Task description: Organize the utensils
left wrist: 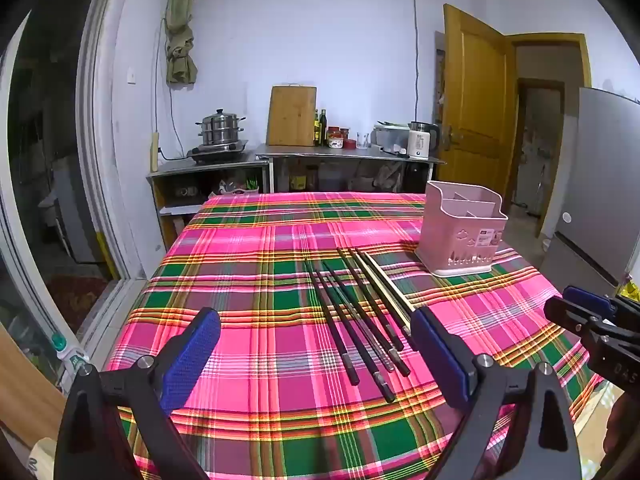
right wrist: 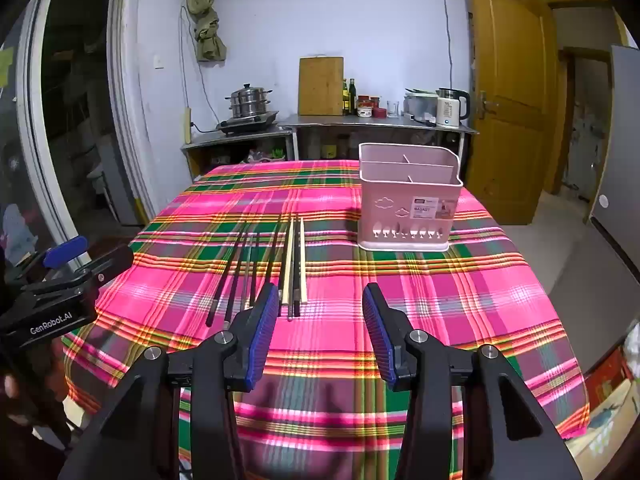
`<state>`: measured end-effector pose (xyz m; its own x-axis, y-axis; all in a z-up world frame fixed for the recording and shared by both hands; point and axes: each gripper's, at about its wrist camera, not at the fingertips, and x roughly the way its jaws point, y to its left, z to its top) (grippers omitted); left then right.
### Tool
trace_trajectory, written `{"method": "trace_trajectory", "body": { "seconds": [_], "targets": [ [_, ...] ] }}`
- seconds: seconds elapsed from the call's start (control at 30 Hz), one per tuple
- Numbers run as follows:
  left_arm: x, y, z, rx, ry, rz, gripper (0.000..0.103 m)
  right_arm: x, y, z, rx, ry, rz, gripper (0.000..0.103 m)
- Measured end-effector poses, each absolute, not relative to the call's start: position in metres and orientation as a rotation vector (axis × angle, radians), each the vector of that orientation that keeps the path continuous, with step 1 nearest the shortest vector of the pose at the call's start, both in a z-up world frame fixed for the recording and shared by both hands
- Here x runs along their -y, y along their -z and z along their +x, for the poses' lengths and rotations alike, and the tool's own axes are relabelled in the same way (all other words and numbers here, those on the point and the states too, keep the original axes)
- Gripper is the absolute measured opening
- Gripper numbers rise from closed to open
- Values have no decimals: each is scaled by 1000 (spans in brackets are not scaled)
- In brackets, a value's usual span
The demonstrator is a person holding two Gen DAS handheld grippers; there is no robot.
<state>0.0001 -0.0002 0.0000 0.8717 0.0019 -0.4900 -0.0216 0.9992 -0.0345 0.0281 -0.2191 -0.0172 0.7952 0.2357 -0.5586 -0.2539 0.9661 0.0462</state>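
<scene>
Both grippers hover with jaws apart and empty: left gripper wide, right gripper narrower. Thin, smooth chopsticks, mostly black and a few pale, lie loosely fanned mid-counter on plaid cloth. Far right stands the pink plastic divided holder. Best to pinch one stick near its thick end.

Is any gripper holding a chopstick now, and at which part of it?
Nothing is held. The left gripper and the right gripper are both open and empty; the chopsticks lie on the tablecloth.
</scene>
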Motion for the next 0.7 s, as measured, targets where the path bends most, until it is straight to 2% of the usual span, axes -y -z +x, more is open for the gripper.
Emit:
{"method": "trace_trajectory", "body": {
  "seconds": [0.7],
  "targets": [
    [0, 0, 0, -512, -12, -39, 96, 219, 19, 29, -600, -265, -27, 45]
  ]
}}
